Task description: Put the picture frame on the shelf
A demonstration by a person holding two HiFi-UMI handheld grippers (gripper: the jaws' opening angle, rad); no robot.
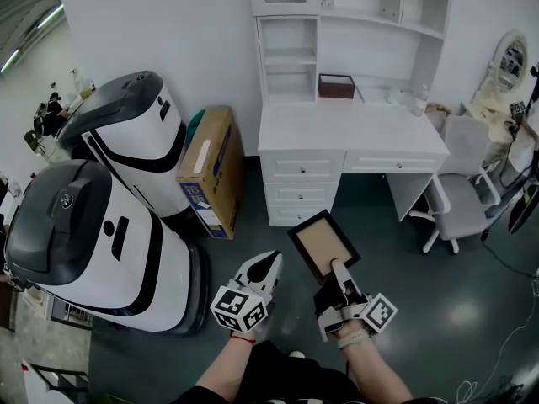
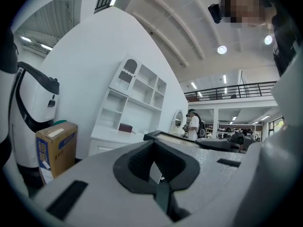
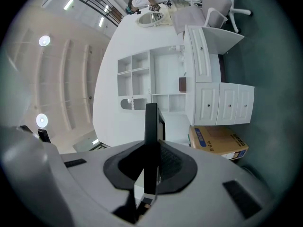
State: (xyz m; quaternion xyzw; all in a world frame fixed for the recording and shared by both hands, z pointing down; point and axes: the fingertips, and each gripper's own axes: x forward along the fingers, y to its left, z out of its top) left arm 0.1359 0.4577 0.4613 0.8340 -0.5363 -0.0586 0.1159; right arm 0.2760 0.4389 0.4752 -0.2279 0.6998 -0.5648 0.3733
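Observation:
The picture frame point(image 1: 324, 244), dark-edged with a tan panel, is held over the dark floor in front of the white desk. My right gripper point(image 1: 337, 278) is shut on its near edge. In the right gripper view the frame point(image 3: 151, 141) stands edge-on between the jaws of the right gripper point(image 3: 149, 176). My left gripper point(image 1: 268, 268) hovers just left of the frame, jaws together and holding nothing. In the left gripper view the left gripper point(image 2: 158, 174) is shut and the frame point(image 2: 175, 137) lies just beyond it. The white shelf unit point(image 1: 290, 57) rises on the desk top point(image 1: 354, 129).
A small brown box point(image 1: 337, 85) stands on the desk by the shelves. Two large white-and-grey machines point(image 1: 126, 133) point(image 1: 76, 242) fill the left side, with a cardboard box point(image 1: 210, 171) against the wall. An office chair point(image 1: 463, 196) stands right of the desk.

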